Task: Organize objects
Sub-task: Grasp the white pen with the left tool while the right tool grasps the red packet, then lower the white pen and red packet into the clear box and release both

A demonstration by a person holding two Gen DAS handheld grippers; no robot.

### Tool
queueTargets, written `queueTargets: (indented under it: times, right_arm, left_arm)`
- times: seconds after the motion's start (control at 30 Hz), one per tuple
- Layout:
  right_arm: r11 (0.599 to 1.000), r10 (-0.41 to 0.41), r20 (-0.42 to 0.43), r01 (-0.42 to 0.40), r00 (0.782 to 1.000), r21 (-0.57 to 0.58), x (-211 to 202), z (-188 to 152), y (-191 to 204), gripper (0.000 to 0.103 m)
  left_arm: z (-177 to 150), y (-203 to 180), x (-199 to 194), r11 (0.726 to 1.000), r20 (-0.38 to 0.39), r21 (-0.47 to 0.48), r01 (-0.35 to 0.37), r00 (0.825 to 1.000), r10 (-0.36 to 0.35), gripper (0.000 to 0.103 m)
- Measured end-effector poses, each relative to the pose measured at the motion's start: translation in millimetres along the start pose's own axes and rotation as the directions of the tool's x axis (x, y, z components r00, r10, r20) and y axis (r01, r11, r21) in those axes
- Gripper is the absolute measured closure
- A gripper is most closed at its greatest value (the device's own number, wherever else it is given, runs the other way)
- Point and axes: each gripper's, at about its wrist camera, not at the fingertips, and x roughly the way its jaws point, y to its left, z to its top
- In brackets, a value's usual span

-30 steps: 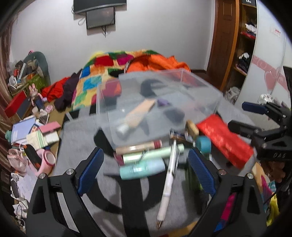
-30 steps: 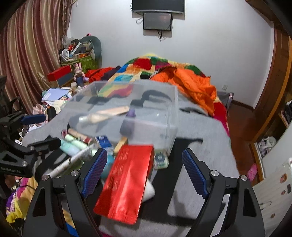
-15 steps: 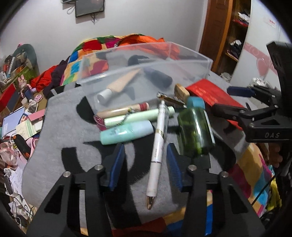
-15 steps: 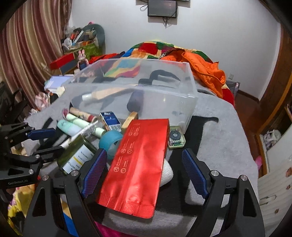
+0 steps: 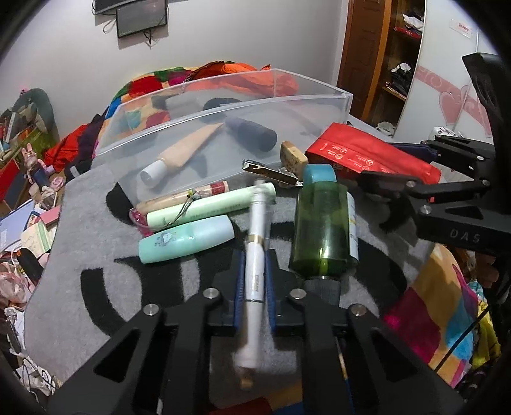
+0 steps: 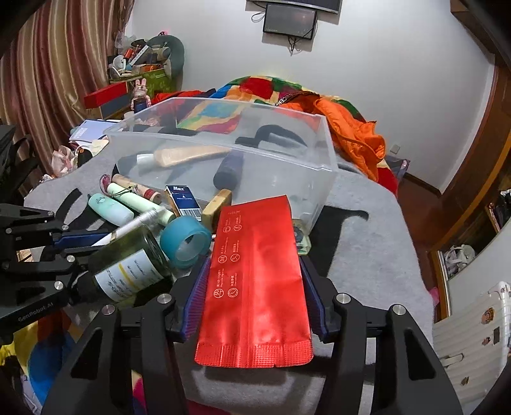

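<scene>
White walls w/ a wall-mounted TV [image 6: 290, 18], striped curtains [image 6: 48, 64] left, wooden door [image 5: 359, 54], patchwork-quilted bed [image 6: 255, 92].

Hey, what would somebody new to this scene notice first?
Probably the shiny red pouch in the foreground, the right tool closing around its sides. Beside it, the left tool clamps a white pen on the grey mat. Behind both sits a clear plastic bin holding two items.
</scene>
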Motion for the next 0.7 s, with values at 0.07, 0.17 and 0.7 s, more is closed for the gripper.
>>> queueTargets:
  times: [0.07,0.17,0.7]
  right_arm:
    - [1.0,-0.002,0.008,0.002,1.0,0.008,-2.9,-1.1,-2.4,0.053]
    - [0.999,0.009,0.029,-0.01,1.0,0.035,-11.0,-1.9,-7.7,0.053]
    - [0.991,0.031,0.192,-0.056,0.981,0.124,-63.3,15.6,-24.6,0.053]
  left_arm:
    - [-1.4,1.5,-3.1,1.0,0.005,-0.004,0.0,1.0,0.0,0.093]
    - [-2.4,6.2,-8.6,1.0,0.017,-0.013,-0.013,1.0,0.013,0.093]
    - [24.6,19.5,-59.6,0.997,0.171,-0.069,-0.023,0.985,0.034,0.093]
